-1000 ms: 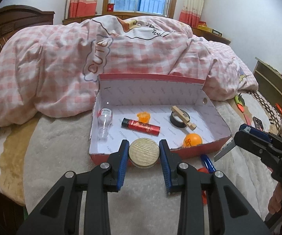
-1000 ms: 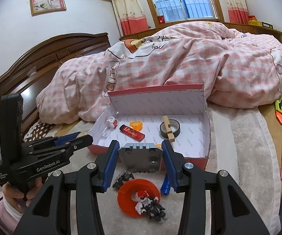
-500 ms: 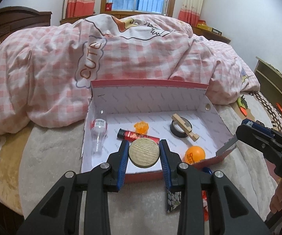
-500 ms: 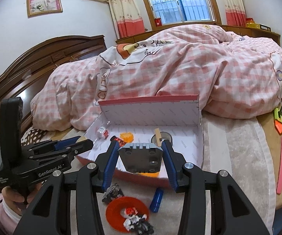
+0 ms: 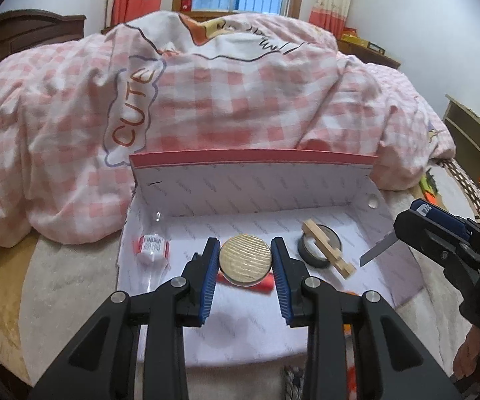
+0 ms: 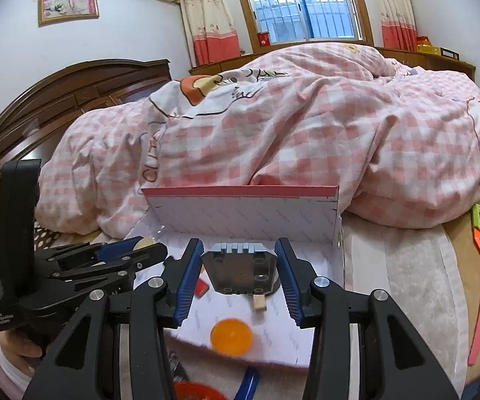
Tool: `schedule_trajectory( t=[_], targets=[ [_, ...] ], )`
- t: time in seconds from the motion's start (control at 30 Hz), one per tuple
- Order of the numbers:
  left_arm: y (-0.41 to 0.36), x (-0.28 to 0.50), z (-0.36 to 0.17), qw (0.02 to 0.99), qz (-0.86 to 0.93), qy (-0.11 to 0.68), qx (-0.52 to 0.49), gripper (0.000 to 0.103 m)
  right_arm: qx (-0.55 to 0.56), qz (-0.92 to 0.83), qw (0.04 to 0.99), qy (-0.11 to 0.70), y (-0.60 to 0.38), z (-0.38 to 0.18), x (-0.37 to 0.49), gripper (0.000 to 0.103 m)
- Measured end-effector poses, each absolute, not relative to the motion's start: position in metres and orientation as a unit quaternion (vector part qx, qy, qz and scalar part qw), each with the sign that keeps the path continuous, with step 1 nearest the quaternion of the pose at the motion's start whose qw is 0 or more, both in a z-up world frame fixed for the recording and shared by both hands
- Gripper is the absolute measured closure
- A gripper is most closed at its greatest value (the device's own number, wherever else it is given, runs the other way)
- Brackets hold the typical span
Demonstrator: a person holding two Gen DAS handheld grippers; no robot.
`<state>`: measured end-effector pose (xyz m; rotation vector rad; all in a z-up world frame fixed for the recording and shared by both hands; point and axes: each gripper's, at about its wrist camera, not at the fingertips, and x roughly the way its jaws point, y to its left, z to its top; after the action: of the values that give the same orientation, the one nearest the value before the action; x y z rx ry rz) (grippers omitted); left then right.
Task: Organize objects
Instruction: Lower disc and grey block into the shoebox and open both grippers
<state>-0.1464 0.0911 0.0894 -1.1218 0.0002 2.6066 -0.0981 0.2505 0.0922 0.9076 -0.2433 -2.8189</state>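
My left gripper [image 5: 245, 266] has its jaws clamped on a round wooden disc [image 5: 245, 259], one blue pad pressed to each side of its rim; I hold the disc over the open red-edged box [image 5: 253, 196], above the box's white floor and in front of its raised back wall; below the disc a red tube [image 5: 263, 286] shows in part, lying on the box floor. To the left of my left jaws a small clear bottle [image 5: 151, 250] with a red-and-white label lies inside the box; to the right a black tape roll [image 5: 320, 246] sits with a wooden block piece [image 5: 328, 249] resting across it.

My right gripper [image 6: 238, 268] has its jaws closed on a grey metal block [image 6: 240, 271] with holes in its face, the pads against its two sides; it too hangs over the box, near the right side wall; an orange ball [image 6: 230, 336] lies on the box floor below and nearer than the block. The box rests on a beige blanket [image 6: 406, 266] on the bed, its back wall against a pink checked quilt [image 6: 273, 133]; outside the near wall a blue pen-like thing [image 6: 250, 383] and a red ring [image 6: 196, 391] lie on the blanket, both partly cut off.
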Motion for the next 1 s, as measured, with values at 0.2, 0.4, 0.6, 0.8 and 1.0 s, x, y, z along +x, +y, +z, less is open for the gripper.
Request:
schedule_trajectory(
  t=[0.2, 0.4, 0.6, 0.8, 1.0],
  targets=[
    [0.097, -0.177, 0.074, 0.129, 0.900, -0.010, -0.415, 0.072, 0.311, -0.943, 0.075, -0.090, 0.251, 0.079, -0.124, 0.057],
    [0.099, -0.196, 0.061, 0.111, 0.897, -0.007, -0.427, 0.072, 0.324, -0.941, 0.062, -0.080, 0.251, 0.066, -0.142, 0.057],
    [0.099, -0.206, 0.051, 0.094, 0.896, -0.003, -0.434, 0.072, 0.323, -0.943, 0.047, -0.063, 0.251, 0.057, -0.152, 0.057],
    [0.091, -0.213, 0.045, 0.089, 0.894, -0.010, -0.440, 0.072, 0.314, -0.947, 0.042, -0.055, 0.250, 0.054, -0.158, 0.057],
    [0.090, -0.220, 0.040, 0.086, 0.887, -0.013, -0.453, 0.062, 0.312, -0.948, 0.047, -0.047, 0.249, 0.051, -0.161, 0.057]
  ],
)
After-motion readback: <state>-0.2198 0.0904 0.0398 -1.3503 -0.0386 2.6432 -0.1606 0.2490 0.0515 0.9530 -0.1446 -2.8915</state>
